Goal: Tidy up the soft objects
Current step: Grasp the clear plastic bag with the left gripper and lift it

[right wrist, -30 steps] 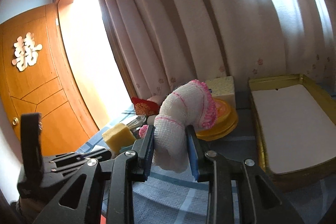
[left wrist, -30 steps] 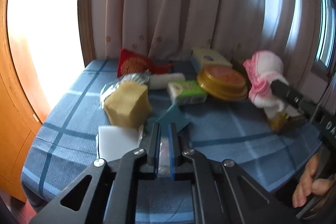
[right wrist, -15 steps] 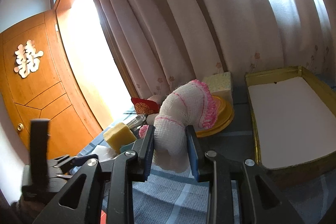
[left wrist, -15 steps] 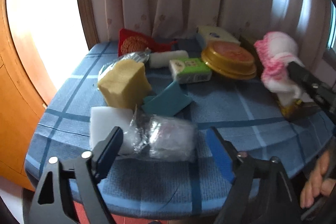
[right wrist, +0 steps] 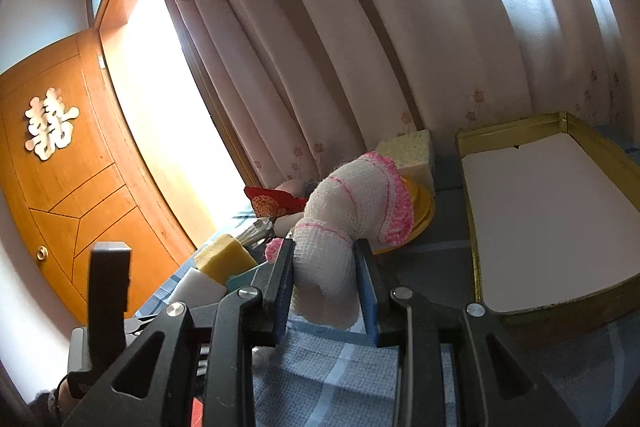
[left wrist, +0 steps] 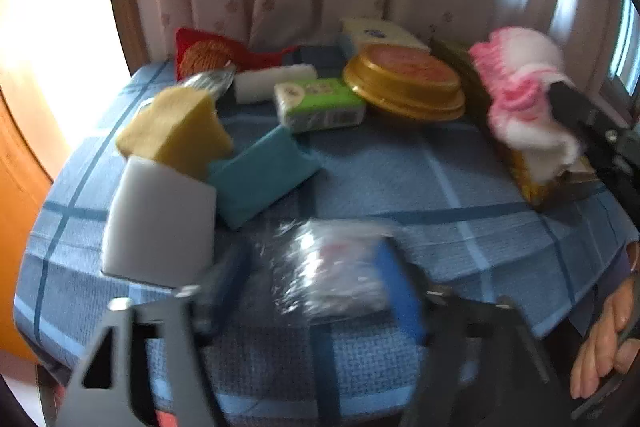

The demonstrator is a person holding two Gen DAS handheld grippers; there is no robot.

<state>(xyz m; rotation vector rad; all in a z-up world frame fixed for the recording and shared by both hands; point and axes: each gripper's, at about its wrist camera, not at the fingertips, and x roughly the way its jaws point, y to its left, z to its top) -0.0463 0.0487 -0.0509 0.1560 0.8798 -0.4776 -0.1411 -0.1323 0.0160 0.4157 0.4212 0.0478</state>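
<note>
Covering table: blue checked cloth [left wrist: 400, 187]; curtains [right wrist: 360, 47] behind. L claw [left wrist: 316, 287] spread, R claw [right wrist: 324, 283] pinching mesh bundle [right wrist: 352, 203].

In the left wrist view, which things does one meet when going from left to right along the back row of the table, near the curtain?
Red pouch → white roll → green tissue pack → round gold tin → pink and white cloth, which is held in the right gripper.

L gripper [left wrist: 316, 287] jaws, shut a sec ago, have just been opening wide. Plastic-wrapped pack [left wrist: 332, 267] now sits btwn them, blurred; contact unclear.
</note>
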